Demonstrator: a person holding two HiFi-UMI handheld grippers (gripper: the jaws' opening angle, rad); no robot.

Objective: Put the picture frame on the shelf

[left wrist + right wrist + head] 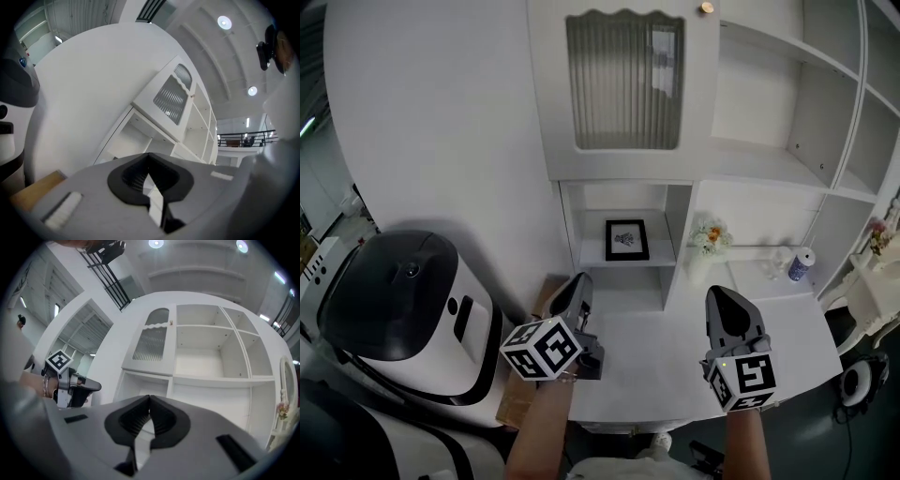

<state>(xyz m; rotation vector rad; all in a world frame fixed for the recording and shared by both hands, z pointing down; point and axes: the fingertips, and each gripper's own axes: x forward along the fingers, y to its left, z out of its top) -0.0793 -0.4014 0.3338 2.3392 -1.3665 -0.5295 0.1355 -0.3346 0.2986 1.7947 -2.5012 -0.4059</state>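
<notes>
The left gripper (578, 281) and right gripper (719, 295) hover clenched, empty; the picture frame (626, 239) stands upright on the shelf (598, 263).

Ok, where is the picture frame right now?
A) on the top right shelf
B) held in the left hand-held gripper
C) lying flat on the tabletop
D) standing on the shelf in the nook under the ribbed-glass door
D: the picture frame stands upright on the shelf in the nook below the ribbed-glass door.
</notes>
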